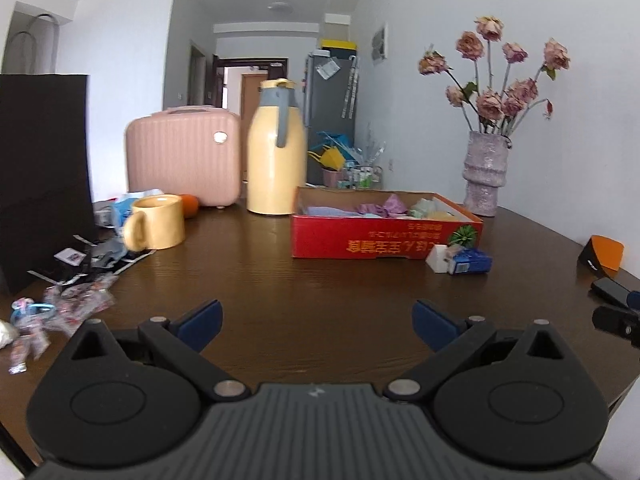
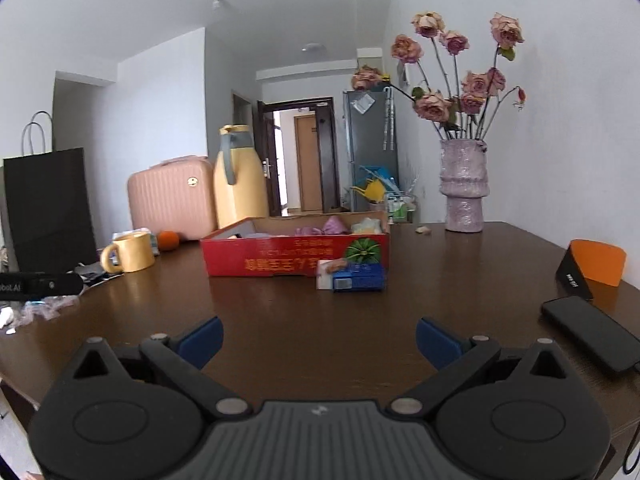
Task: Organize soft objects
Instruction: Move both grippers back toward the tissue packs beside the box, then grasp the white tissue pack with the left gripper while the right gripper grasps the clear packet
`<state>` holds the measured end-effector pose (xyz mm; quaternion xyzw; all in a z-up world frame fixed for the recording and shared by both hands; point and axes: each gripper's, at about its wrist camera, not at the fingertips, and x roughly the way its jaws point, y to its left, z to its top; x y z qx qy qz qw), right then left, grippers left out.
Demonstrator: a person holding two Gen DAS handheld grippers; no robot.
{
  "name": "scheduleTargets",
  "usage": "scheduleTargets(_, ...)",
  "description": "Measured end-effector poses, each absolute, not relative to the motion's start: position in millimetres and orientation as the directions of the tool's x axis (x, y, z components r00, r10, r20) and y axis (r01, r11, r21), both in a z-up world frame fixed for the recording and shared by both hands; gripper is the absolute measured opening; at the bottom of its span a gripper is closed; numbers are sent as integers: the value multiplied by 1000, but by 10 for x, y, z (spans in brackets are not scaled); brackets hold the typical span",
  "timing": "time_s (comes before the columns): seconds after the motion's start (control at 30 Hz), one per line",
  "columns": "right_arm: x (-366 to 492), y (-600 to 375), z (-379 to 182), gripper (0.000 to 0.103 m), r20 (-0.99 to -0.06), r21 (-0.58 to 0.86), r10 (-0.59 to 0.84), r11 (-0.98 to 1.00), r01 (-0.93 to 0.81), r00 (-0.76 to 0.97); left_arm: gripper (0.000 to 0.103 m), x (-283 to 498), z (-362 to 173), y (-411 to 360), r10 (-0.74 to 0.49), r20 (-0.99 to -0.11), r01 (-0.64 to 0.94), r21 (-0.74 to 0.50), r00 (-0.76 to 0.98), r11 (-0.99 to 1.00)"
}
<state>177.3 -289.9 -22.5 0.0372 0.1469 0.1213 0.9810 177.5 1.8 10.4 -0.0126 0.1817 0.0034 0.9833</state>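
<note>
A shallow red cardboard box stands on the dark wooden table. Soft cloths in purple, lilac, green and yellow lie inside it. A small blue and white pack rests against the box's near corner. My left gripper hovers over the near table, open and empty. My right gripper is likewise open and empty, well short of the box. Part of the other gripper shows at each view's edge.
A yellow mug, an orange, a pink case, a yellow thermos and a black bag stand left. Wrappers litter the left edge. A vase of dried roses, a phone and an orange-black box sit right.
</note>
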Motion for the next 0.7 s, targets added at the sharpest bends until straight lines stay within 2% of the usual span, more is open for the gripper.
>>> scheduleTargets(0.17,1903,-3022,-215,103,-271,138,228,971,-197,935,103,2095,37,-191,-30,-392,39,15,919,999)
scheduleTargets(0.33,2291,-3049,-198,101,-302,116,233,971,-207,925,103,2630,-14,-461,-84,-399,106,33,913,994)
scheduleTargets(0.57,3376,-2962,-136,89,-366,146,317,948,-283,875,103,3313,-203,-629,-90,-439,133,69,894,989)
scheduleTargets(0.7,4094,-2750,-194,87,-417,132,338,941,-312,844,103,3664,-274,-630,-75,-458,141,110,886,984)
